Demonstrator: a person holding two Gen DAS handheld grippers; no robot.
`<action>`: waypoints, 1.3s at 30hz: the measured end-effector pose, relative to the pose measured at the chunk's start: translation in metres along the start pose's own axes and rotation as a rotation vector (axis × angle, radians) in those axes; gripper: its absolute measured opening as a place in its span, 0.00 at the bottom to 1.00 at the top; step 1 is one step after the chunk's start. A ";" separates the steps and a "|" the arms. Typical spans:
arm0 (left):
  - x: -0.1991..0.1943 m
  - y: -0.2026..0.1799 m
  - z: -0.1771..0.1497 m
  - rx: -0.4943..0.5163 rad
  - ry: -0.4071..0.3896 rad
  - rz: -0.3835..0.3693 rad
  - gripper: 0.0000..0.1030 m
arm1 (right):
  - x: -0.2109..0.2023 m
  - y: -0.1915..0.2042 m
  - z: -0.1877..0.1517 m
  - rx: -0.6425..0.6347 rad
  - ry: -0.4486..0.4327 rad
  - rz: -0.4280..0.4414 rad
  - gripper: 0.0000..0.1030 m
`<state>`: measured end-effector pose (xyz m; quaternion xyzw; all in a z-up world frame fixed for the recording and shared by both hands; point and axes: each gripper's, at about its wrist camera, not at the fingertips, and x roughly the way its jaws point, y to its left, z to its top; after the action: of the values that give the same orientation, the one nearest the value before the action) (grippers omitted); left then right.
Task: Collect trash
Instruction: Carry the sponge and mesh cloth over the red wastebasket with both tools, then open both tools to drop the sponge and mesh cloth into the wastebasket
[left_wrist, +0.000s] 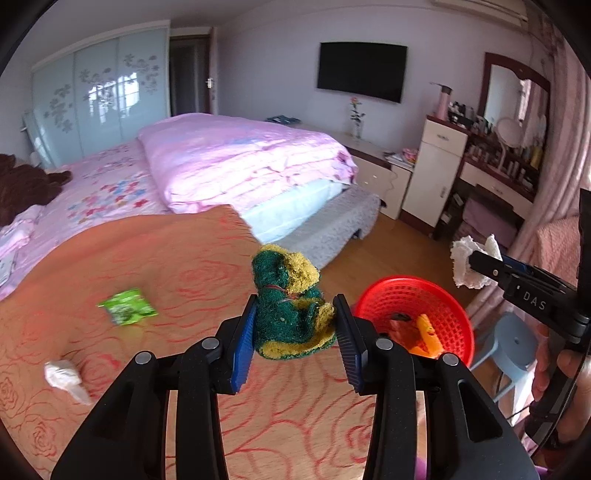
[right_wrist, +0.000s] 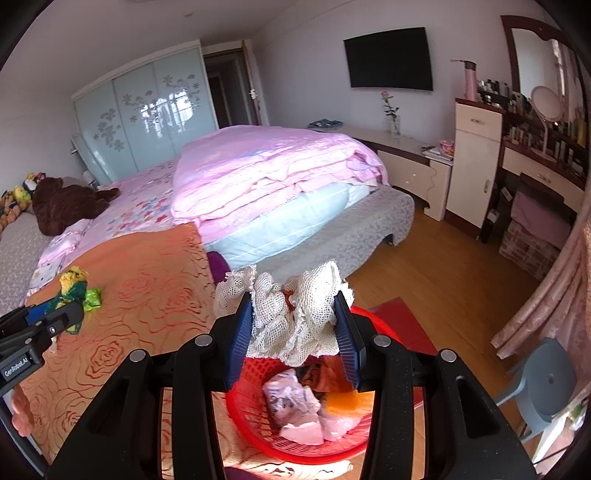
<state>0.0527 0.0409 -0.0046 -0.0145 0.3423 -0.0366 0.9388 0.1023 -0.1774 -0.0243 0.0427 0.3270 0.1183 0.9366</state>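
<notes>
two grippers are loaded. going left to right in the left wrist view: a crumpled tissue (left_wrist: 65, 378) lies on the orange cloth (left_wrist: 166, 258) at about 8 o'clock from the left gripper (left_wrist: 295, 319), and a green wrapper (left_wrist: 127, 306) lies at about 9 o'clock; both are loose trash not yet collected. the left fingers (left_wrist: 243, 343) are narrowed on a green and yellow scrubber (left_wrist: 291, 310), which stands up between the pads, its long axis running up out of the fingers. the red basket (left_wrist: 443, 295) sits just at 3 o'clock of that gripper, with orange and brown scraps already inside. farther right, at 2 o'clock, the right gripper (left_wrist: 476, 264) holds a white net rag (left_wrist: 465, 258), a hand (left_wrist: 550, 362) gripping its handle below.

in the right wrist view the rag is pinched between the right fingers (right_wrist: 240, 332) and bunches up above them, and the basket lies directly beneath, at 6 o'clock, so i judge the right hand nearer to a drop: releasing should land the rag inside. the left load must travel rightward to clear the rim first. nothing stands between either gripper and the basket, though the two grippers converging on one opening could crowd each other. a blue stool (left_wrist: 517, 343) stands on the floor beyond the basket.
</notes>
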 end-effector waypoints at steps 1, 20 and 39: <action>0.003 -0.004 0.000 0.005 0.005 -0.010 0.37 | 0.000 -0.006 -0.001 0.009 0.001 -0.008 0.40; 0.076 -0.088 -0.002 0.141 0.152 -0.137 0.37 | 0.021 -0.044 -0.014 0.078 0.056 -0.054 0.40; 0.087 -0.086 -0.014 0.136 0.194 -0.147 0.70 | 0.032 -0.041 -0.024 0.095 0.091 -0.020 0.59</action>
<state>0.1051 -0.0514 -0.0667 0.0276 0.4261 -0.1294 0.8950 0.1194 -0.2088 -0.0683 0.0784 0.3749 0.0953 0.9188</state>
